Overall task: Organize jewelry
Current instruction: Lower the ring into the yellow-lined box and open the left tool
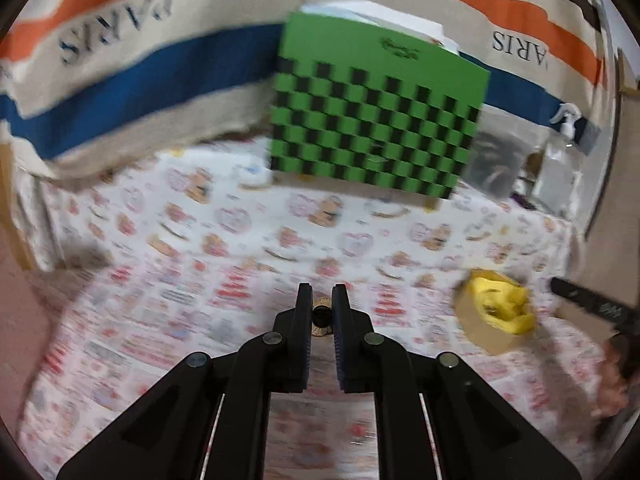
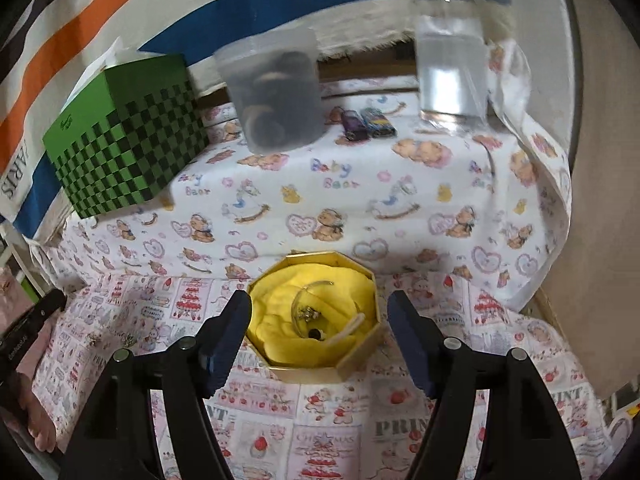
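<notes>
An octagonal gold box (image 2: 356, 360) lined with yellow cloth sits on the printed cloth, holding a thin bangle (image 2: 308, 300) and small jewelry pieces (image 2: 312, 314). My right gripper (image 2: 318, 340) is open, its fingers on either side of the box. My left gripper (image 1: 322, 308) is shut on a small gold ring with a dark stone (image 1: 321, 316), held above the cloth. The same box (image 1: 494, 312) lies to its right in the blurred left wrist view. Small loose jewelry pieces (image 2: 128, 340) lie on the cloth at left.
A green checkered box (image 2: 124, 140) stands at the back left, also in the left wrist view (image 1: 376, 112). A translucent tub (image 2: 280, 92) of dark items, a clear pump bottle (image 2: 450, 52) and two small dark objects (image 2: 368, 124) stand at the back. A striped towel hangs behind.
</notes>
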`<state>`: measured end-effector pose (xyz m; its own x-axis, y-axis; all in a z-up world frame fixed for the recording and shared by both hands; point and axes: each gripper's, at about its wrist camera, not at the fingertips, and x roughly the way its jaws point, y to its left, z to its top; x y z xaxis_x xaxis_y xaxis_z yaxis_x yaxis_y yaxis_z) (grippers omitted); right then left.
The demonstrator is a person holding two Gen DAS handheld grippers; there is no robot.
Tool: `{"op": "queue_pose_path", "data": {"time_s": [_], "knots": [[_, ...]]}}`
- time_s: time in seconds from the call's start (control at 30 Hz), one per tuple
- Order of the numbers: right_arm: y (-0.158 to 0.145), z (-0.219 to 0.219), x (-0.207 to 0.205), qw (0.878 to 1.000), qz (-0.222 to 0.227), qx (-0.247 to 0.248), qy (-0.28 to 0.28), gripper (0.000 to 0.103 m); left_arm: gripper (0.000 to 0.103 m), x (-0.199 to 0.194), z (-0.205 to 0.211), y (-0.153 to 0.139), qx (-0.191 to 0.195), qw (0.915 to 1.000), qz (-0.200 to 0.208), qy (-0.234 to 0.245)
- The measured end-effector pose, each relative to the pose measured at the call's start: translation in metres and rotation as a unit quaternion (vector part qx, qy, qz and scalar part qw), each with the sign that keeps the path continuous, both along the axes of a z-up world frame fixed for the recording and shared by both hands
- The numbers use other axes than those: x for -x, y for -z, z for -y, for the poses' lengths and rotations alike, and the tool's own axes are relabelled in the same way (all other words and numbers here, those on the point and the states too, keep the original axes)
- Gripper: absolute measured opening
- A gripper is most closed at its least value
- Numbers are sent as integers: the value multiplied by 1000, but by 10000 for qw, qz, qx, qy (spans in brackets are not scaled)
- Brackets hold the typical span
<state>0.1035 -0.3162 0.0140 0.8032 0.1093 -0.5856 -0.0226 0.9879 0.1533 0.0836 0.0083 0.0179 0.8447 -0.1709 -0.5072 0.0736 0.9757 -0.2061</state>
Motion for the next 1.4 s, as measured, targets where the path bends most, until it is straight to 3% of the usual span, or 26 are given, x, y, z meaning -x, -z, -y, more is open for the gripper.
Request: {"op": "queue_pose_path", "data": {"time_s": [0.07, 0.2, 0.3, 0.43, 0.57, 0.77, 1.0, 1.1, 1.17, 1.27, 1.4], "knots": [[7, 10, -2, 9998, -35, -214, 25, 72, 9, -1, 16, -4, 17, 9997, -34, 241], [14, 30, -9, 9972, -211, -711, -84, 72, 9, 2, 68, -22, -511, 9962, 236, 667], [18, 46, -11, 9922, -339, -1195, -119, 72, 9, -8, 104, -30, -426, 9947, 148, 923], [20, 58, -9, 9932, -275, -1118, 178, 72, 9, -26, 149, -32, -306, 9917, -17, 1251], [22, 68, -11, 9896, -351, -1381, 211, 72, 9, -40, 187, -27, -358, 9889, -143, 1433], [20, 77, -10, 9898, -312, -1328, 401, 73, 9, -53, 214, -18, -346, 9865, -248, 1579], [18, 81, -7, 9891, -251, -1364, 502, 73, 9, -66, 212, -11, -393, 9865, -305, 1559], [19, 78, -8, 9904, -244, -1263, 515, 73, 20, -67, 207, -12, -256, 9876, -333, 1514], [19, 78, -7, 9908, -240, -1215, 538, 73, 39, -64, 204, -15, -191, 9875, -257, 1541], [19, 77, -7, 9913, -220, -1179, 539, 73, 55, -56, 198, -24, -312, 9883, -89, 1488], [17, 78, -5, 9916, -170, -1151, 570, 73, 62, -39, 179, -37, -486, 9894, 181, 1356]]}}
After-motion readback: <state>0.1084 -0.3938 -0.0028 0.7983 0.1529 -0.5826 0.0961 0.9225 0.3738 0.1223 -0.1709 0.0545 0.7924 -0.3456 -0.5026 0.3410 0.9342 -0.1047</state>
